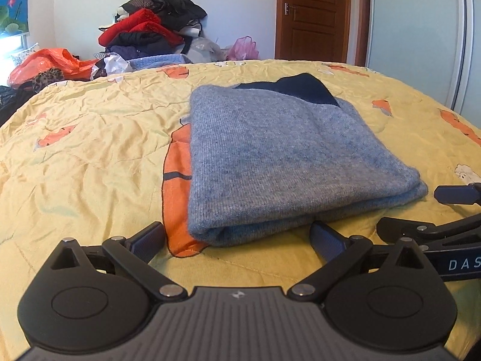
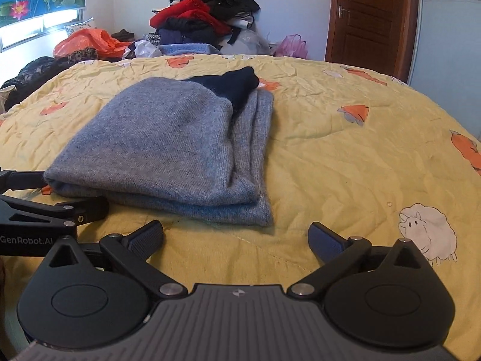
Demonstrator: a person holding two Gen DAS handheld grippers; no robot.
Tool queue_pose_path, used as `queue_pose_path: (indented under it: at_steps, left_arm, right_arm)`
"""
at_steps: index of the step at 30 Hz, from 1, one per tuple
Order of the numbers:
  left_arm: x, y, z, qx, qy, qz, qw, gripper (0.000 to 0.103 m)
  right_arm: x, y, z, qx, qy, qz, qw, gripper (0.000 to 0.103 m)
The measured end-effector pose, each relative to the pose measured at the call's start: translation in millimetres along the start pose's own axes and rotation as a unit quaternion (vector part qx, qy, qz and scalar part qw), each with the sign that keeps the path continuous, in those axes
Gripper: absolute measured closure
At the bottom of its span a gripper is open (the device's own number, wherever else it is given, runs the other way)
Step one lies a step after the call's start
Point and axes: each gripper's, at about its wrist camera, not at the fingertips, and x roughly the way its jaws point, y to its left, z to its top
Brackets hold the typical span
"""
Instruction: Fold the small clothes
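We see the left claw (image 1: 237, 234) and right claw (image 2: 236, 236) both spread wide and empty over the bed (image 1: 90, 156)'s near edge. Only the right wrist view shows the grey sweater (image 2: 168, 147)'s stacked side layers and a sheep print (image 2: 427, 234). The sweater lies folded mid-bed, a dark navy part (image 1: 297, 88) at its far end.

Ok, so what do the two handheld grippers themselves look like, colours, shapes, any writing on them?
Both are matte black. The left gripper and right gripper each have two round pivot housings, angled link arms with silver rivets, a ribbed grey centre plate and dark blue textured pads. White lettering runs along their sides, including "GenRobot.AI". No cables or sleeves show.
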Motion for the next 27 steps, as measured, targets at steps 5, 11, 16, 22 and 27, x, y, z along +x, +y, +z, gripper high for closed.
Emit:
queue_pose_path:
  at_steps: [5, 11, 16, 22, 27]
  left_arm:
    - [-0.7, -1.3, -0.8, 0.001, -0.001, 0.004, 1.0, 0.0]
    - [-0.6, -1.3, -0.7, 0.001, -0.001, 0.004, 1.0, 0.0]
    - [-0.7, -1.2, -0.7, 0.001, -0.001, 0.005, 1.0, 0.0]
    - [-0.8, -1.1, -0.8, 0.001, -0.001, 0.005, 1.0, 0.0]
    - [-1.0, -1.3, -0.7, 0.001, -0.001, 0.005, 1.0, 0.0]
  right_arm:
    - [-2.7, 2.2, -5.3, 0.002, -0.01, -0.003, 1.0, 0.0]
    - [-5.0, 3.2, -9.1, 0.002, -0.018, -0.002, 1.0, 0.0]
    - [-5.8, 3.4, -11.0, 0.002, -0.021, -0.001, 1.0, 0.0]
    - [-5.9, 3.6, -11.2, 0.002, -0.021, -0.001, 1.0, 0.0]
    - [-6.0, 3.7, -11.4, 0.001, -0.021, -0.001, 1.0, 0.0]
